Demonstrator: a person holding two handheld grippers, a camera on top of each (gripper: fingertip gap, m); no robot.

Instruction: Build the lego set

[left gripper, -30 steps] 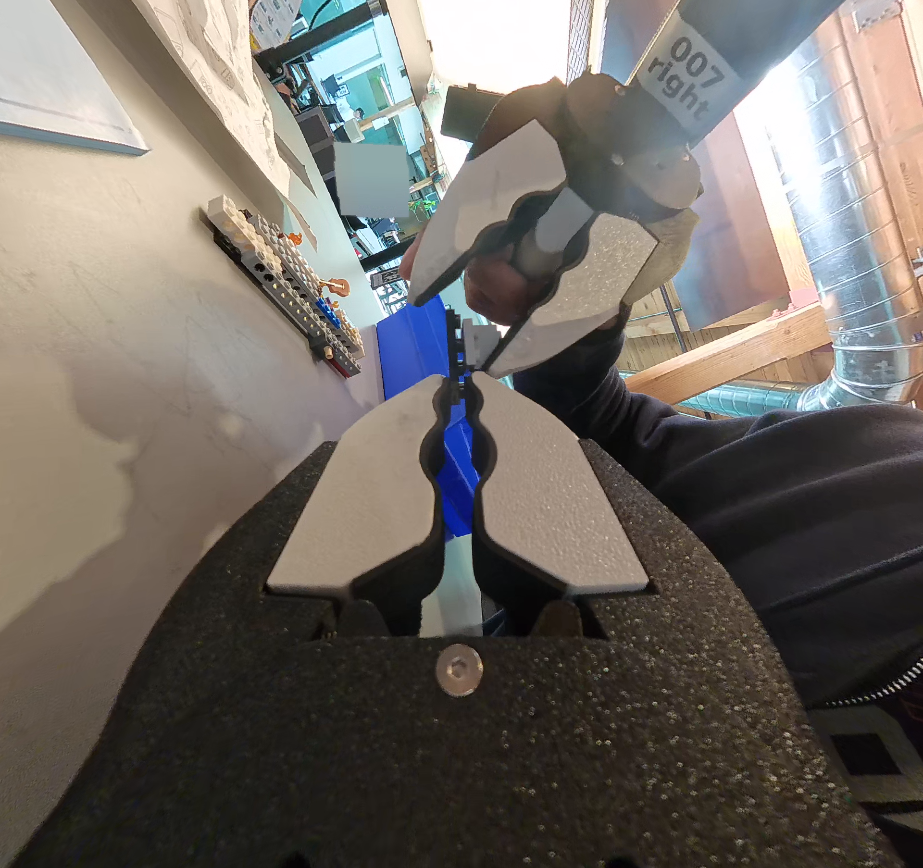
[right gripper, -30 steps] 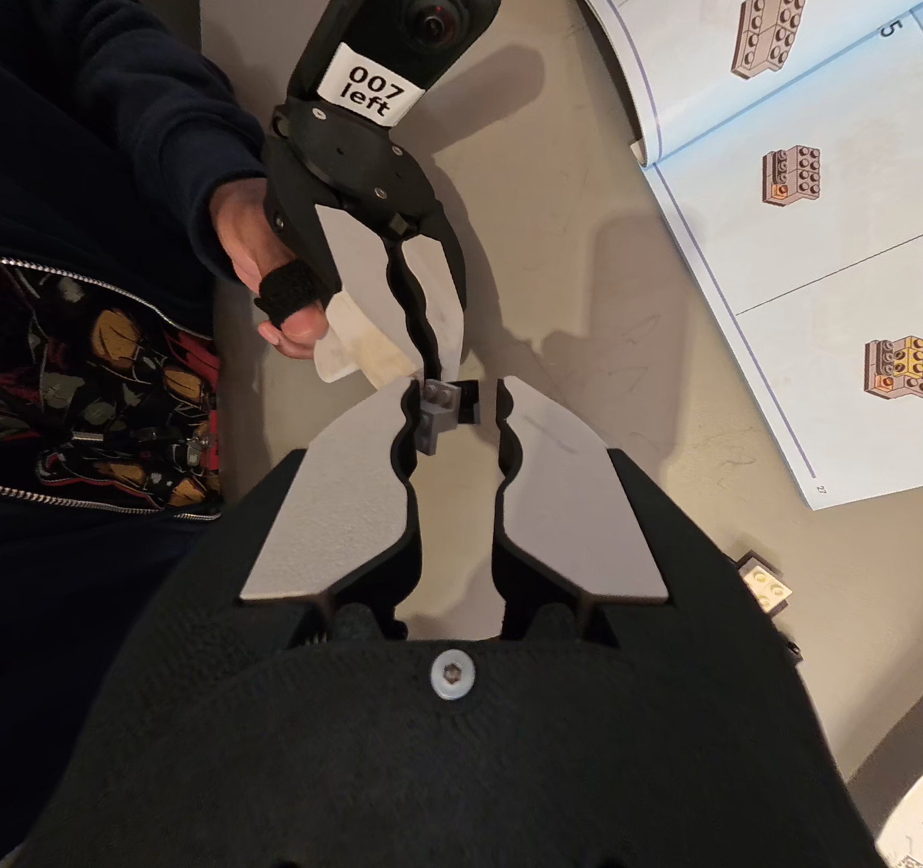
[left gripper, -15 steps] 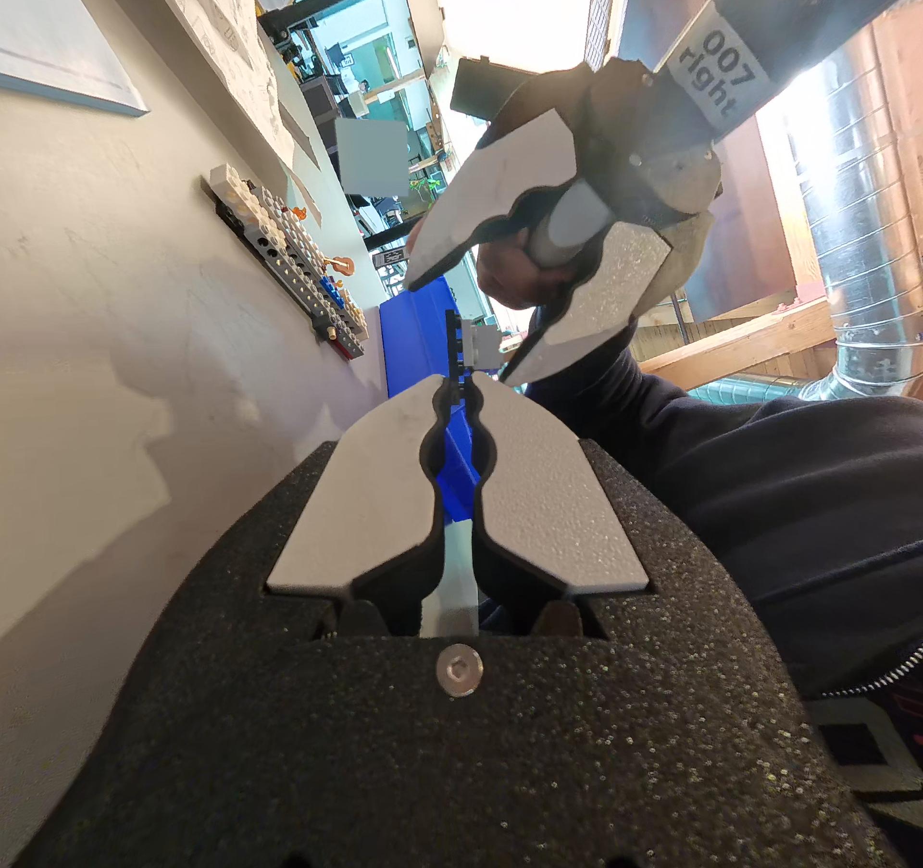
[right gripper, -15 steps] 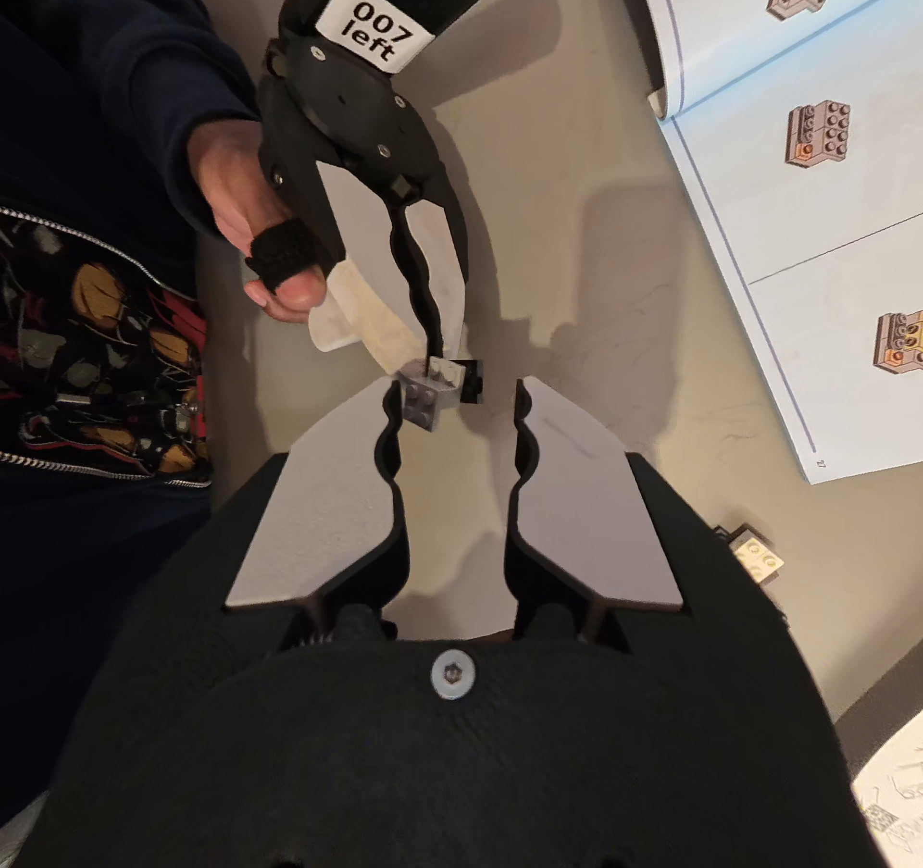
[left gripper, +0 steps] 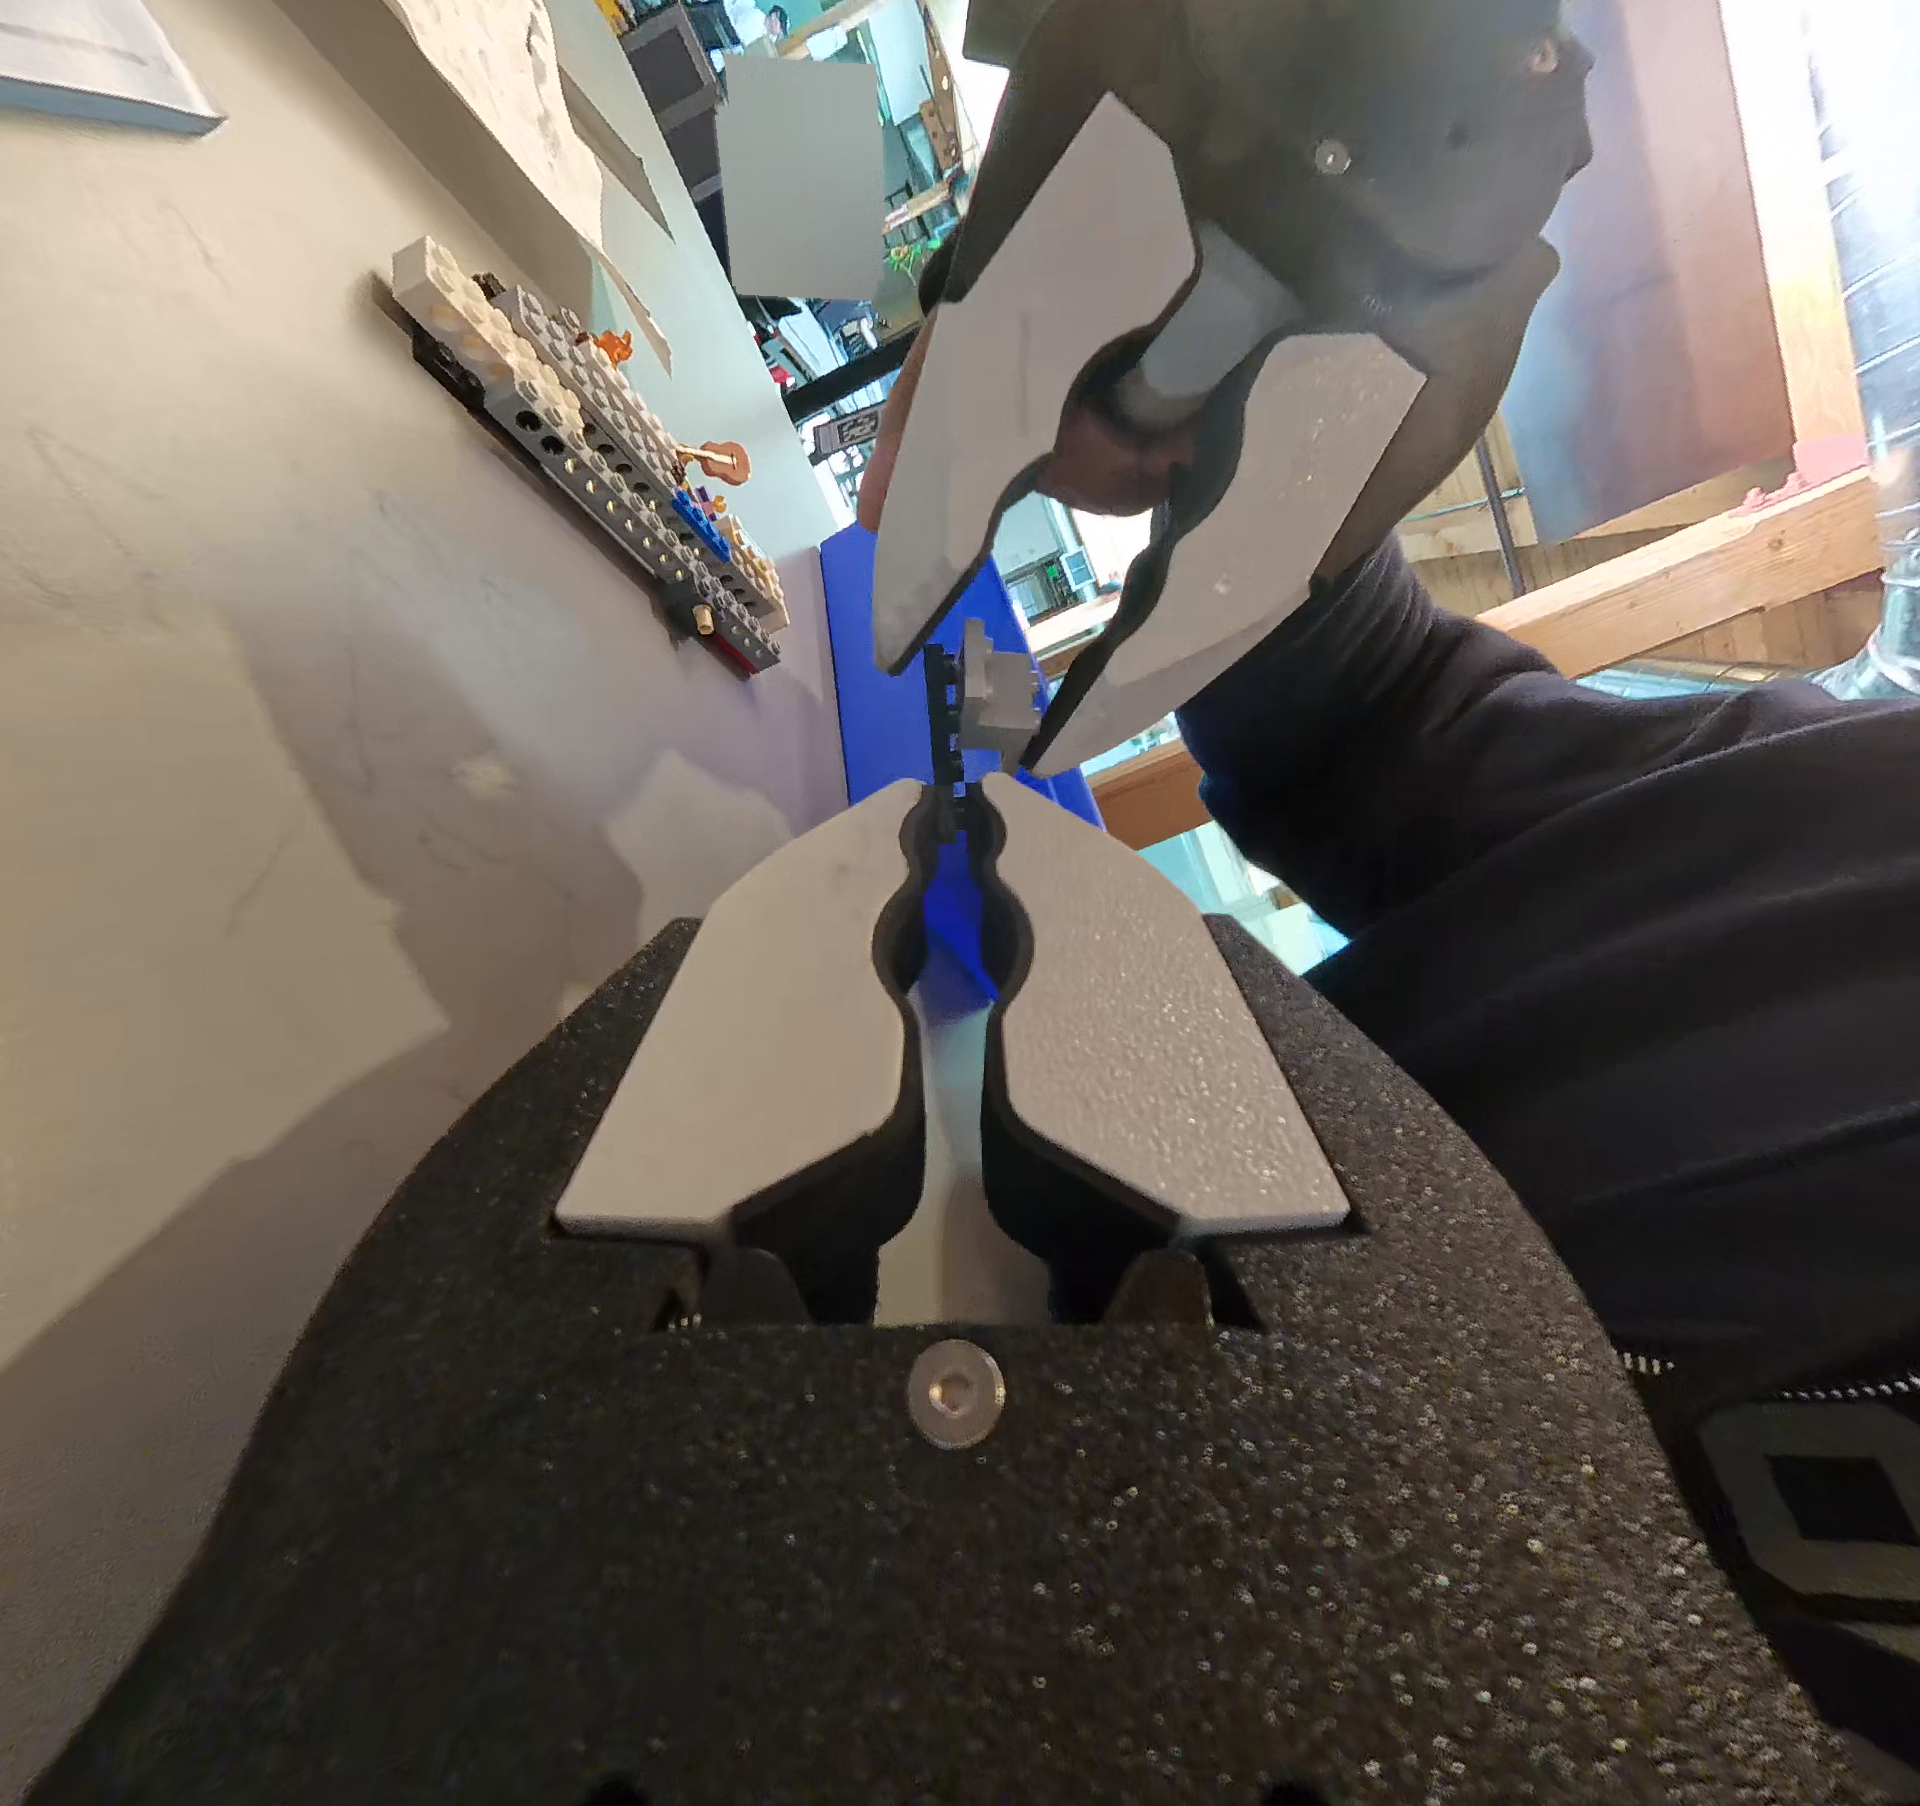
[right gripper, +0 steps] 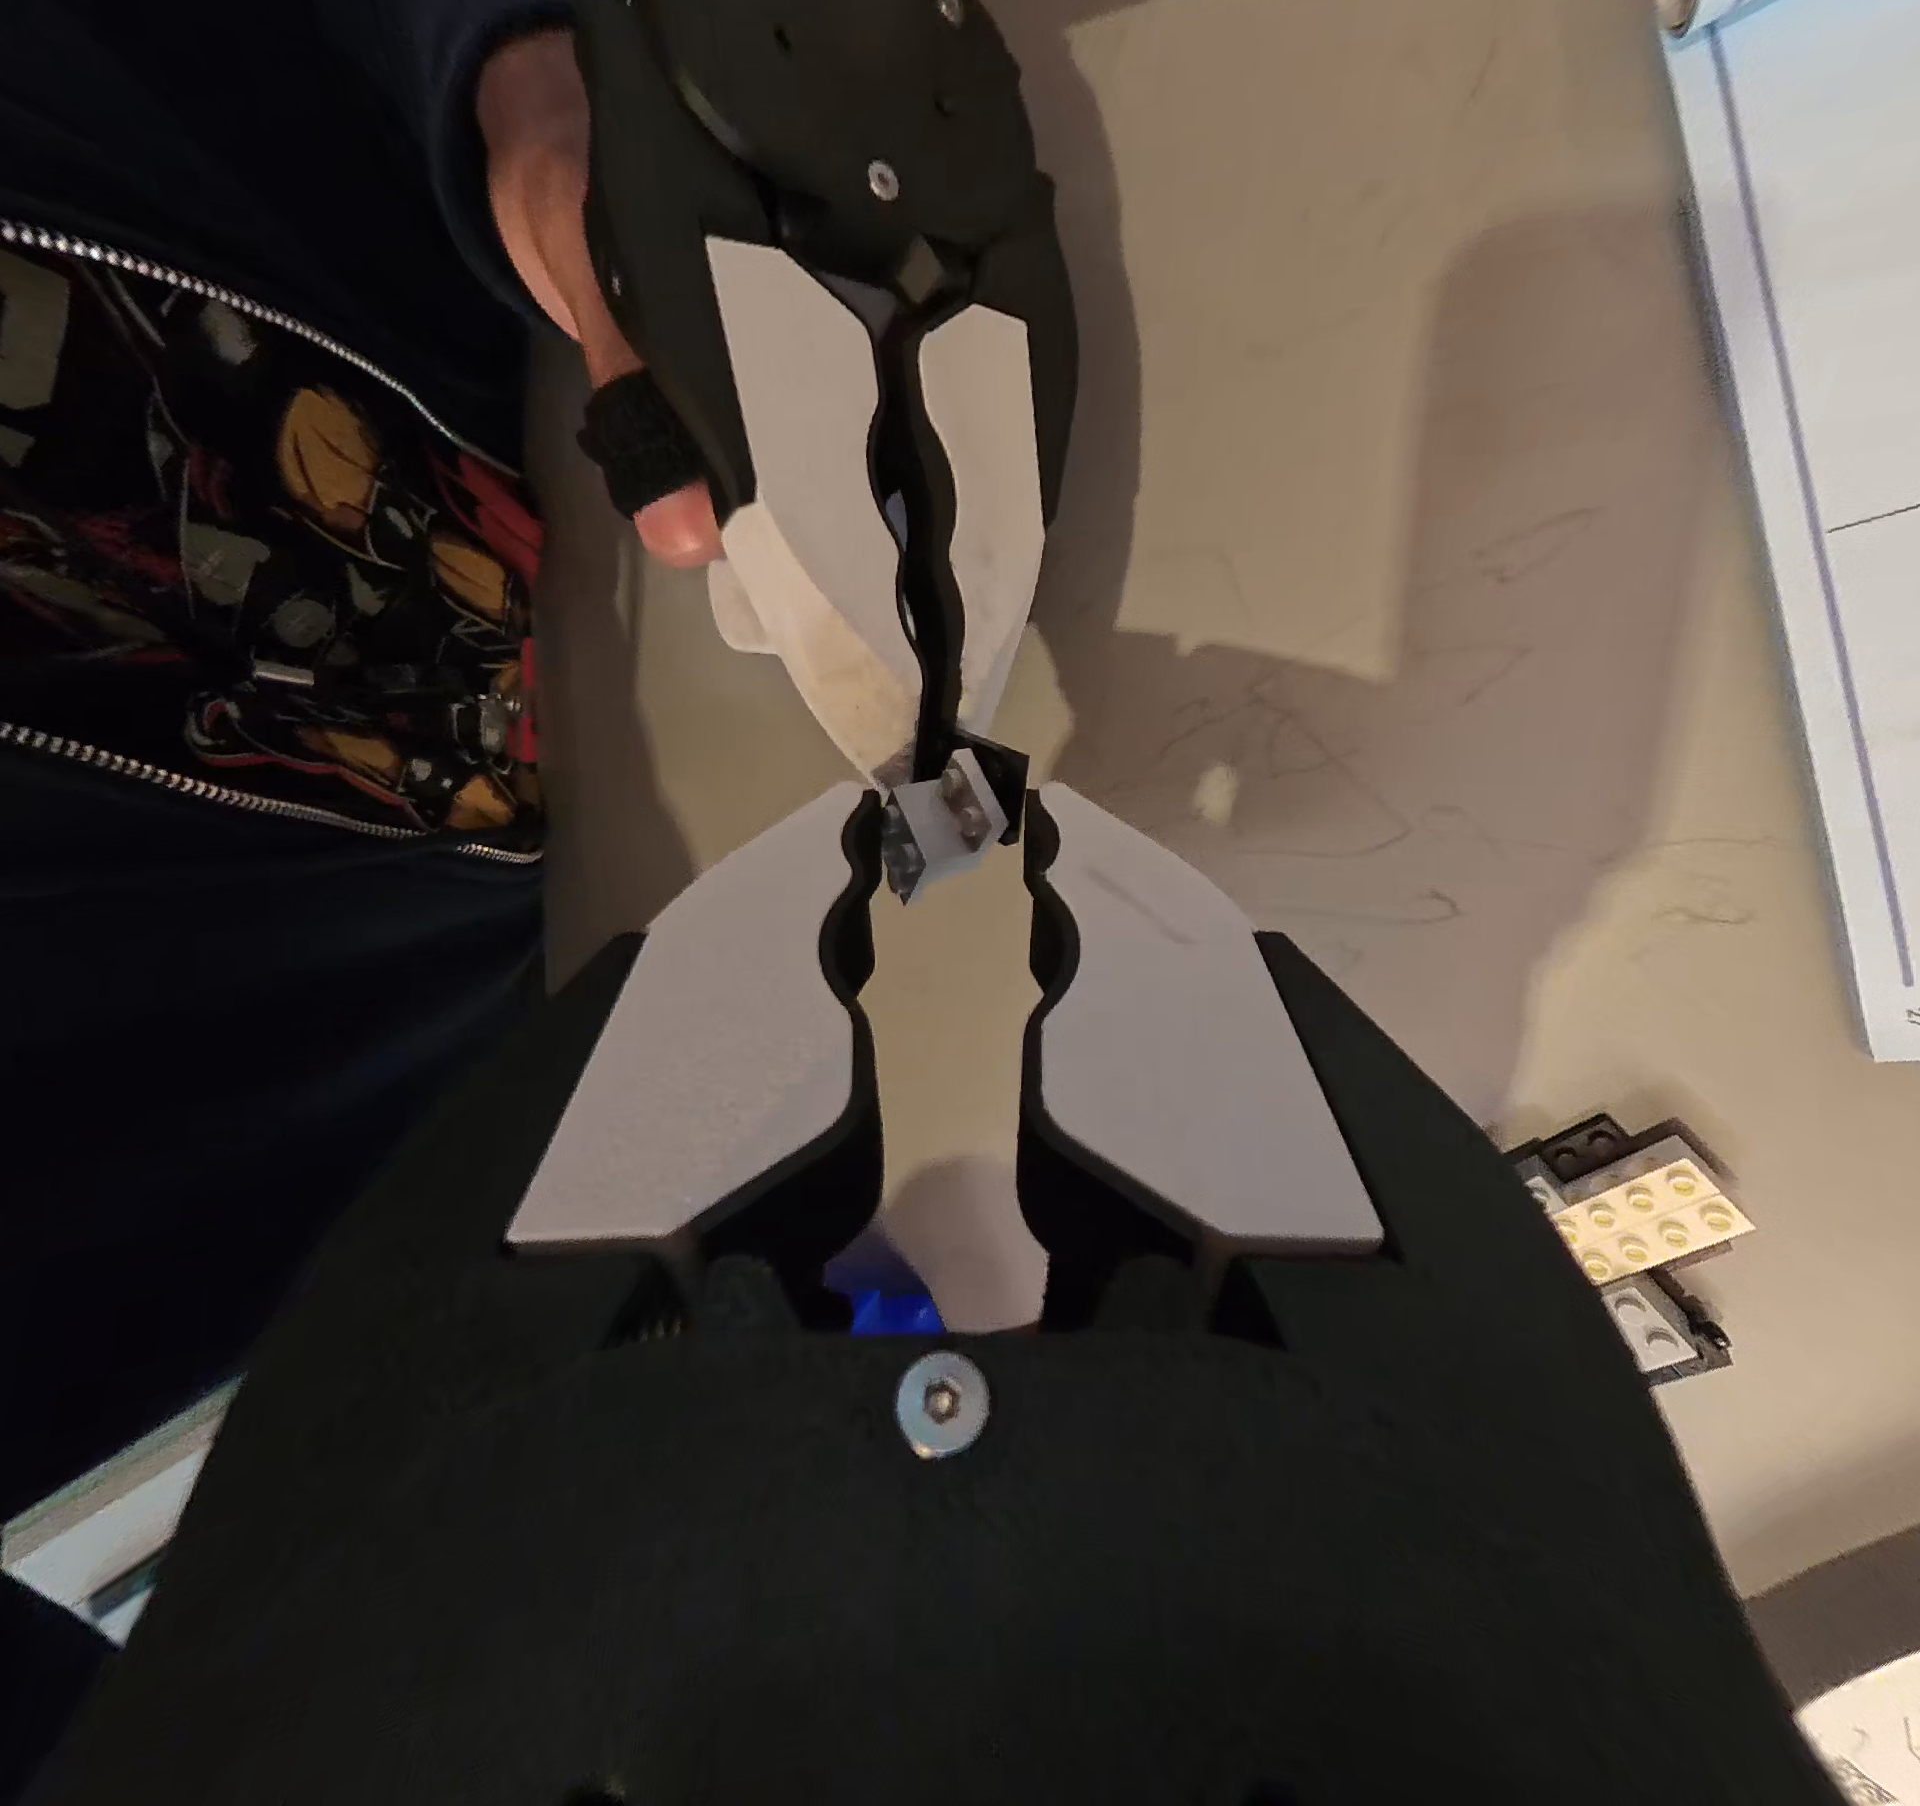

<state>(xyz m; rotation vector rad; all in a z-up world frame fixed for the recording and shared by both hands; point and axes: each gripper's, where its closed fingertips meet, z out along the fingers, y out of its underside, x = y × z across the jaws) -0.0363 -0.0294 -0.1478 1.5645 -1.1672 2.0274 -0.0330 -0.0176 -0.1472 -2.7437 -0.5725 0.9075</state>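
Broadly, the pale beige tabletop (left gripper: 260, 717) is filling the left wrist view, and a person's dark sleeve (left gripper: 1558, 873) is crossing its right side. An open white instruction booklet with pictures of bricks (right gripper: 1818, 509) is lying at the far right of the right wrist view, well apart from both tools. A blue plastic bin (left gripper: 873, 676) is standing behind the fingertips. A long row of grey, white and black toy bricks (left gripper: 582, 437) is lying on the tabletop to the left, and a small cluster of black, grey and cream bricks (right gripper: 1621, 1226) is lying near the right tool's body. None of these is standing between the two tools.

The left gripper (left gripper: 951, 785) is being held above the tabletop with its jaws almost closed. They are pinching the lower edge of a thin black studded plate (left gripper: 943, 707), which is standing upright and edge-on. A small light grey brick (left gripper: 1000, 696) is sitting on one face of this plate.

The right gripper (right gripper: 951, 806) is meeting it tip to tip, with its jaws partly open around this joined piece. One fingertip is touching the studded side of the small light grey brick (right gripper: 940, 826), and the other seems to be touching the plate's far corner, so both pads appear to be squeezing the piece between them.
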